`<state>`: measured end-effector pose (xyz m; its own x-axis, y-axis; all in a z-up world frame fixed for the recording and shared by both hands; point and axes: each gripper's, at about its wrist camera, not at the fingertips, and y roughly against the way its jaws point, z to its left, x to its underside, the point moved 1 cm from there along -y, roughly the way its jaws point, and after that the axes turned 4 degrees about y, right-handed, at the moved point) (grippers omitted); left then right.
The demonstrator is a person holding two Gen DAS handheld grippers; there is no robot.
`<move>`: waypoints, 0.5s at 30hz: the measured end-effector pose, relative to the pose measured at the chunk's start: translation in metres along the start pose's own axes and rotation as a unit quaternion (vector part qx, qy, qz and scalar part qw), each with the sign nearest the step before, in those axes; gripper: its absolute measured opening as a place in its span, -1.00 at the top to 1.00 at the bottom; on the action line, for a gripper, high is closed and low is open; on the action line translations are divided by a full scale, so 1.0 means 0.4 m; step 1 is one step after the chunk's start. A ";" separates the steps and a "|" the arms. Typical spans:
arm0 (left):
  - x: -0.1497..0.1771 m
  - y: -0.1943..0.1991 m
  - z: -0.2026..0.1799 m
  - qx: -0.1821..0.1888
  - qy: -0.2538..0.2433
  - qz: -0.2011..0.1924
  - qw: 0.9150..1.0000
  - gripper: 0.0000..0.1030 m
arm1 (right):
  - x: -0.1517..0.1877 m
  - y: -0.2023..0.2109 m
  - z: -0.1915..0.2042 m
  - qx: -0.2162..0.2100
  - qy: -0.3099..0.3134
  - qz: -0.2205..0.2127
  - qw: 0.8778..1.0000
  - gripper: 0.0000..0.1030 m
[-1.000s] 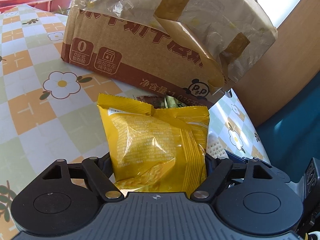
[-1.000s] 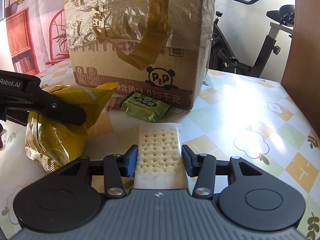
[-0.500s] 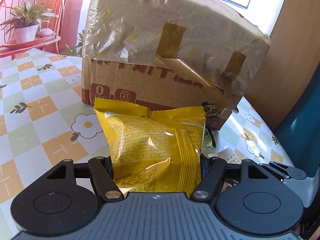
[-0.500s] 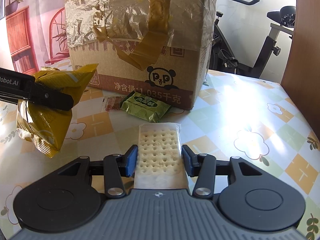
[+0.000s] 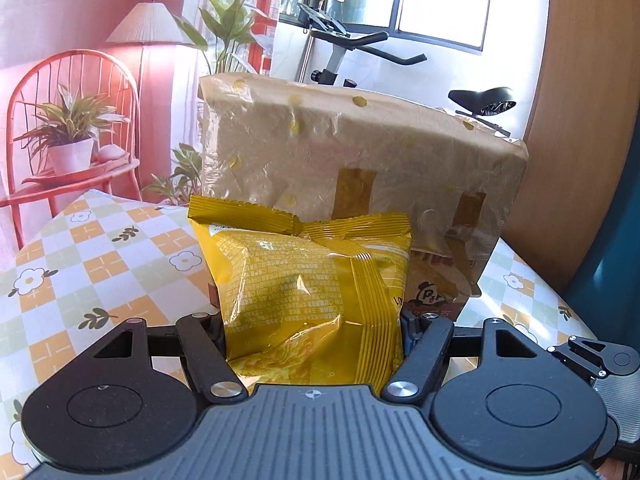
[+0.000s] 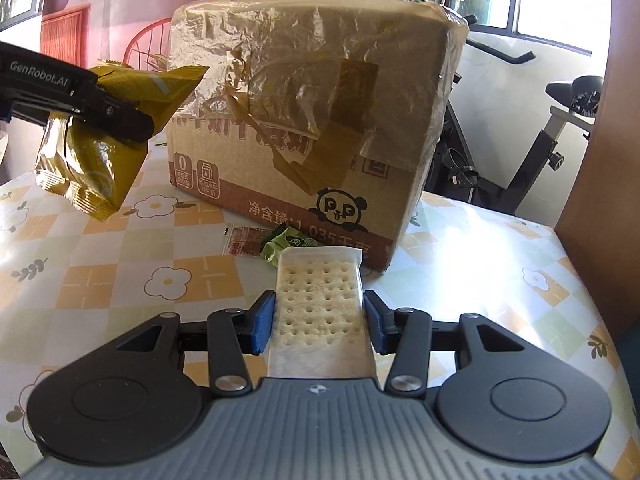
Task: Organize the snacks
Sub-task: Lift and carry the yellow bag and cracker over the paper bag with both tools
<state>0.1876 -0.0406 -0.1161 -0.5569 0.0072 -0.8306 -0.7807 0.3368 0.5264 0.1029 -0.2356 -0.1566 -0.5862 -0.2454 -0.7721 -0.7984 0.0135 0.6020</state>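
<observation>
My left gripper [image 5: 312,320] is shut on a yellow snack bag [image 5: 308,288] and holds it in the air, level with the upper part of the taped cardboard box [image 5: 360,160]. From the right wrist view the left gripper [image 6: 120,116] and the yellow bag [image 6: 92,168] hang left of the box [image 6: 312,120]. My right gripper [image 6: 320,320] is shut on a clear-wrapped pale cracker pack [image 6: 320,308], held low over the table in front of the box. A green snack packet [image 6: 288,244] and a red-printed packet [image 6: 244,242] lie at the box's foot.
The flowered checked tablecloth [image 6: 120,280] covers the table. An exercise bike [image 6: 540,152] stands behind the table on the right. A wooden panel [image 6: 616,120] is at the far right. A red chair with potted plants [image 5: 72,140] stands at the back left.
My left gripper has risen with the yellow bag, from table level to near the box's top. My right gripper has risen a little and moved slightly toward the box with the cracker pack.
</observation>
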 end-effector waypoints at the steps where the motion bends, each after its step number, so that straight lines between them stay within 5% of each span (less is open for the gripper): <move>1: -0.002 0.001 0.001 0.000 0.001 0.000 1.000 -0.41 | -0.004 0.000 0.004 -0.001 0.004 -0.001 1.000 0.06; 15: 0.034 0.036 0.017 -0.001 0.009 0.011 1.000 -0.41 | 0.041 0.050 0.017 -0.035 -0.058 0.006 0.998 0.06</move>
<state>0.1707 -0.0290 -0.1211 -0.5796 -0.0018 -0.8149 -0.7682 0.3351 0.5455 0.0765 -0.2326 -0.1584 -0.6107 -0.1321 -0.7807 -0.7821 -0.0533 0.6208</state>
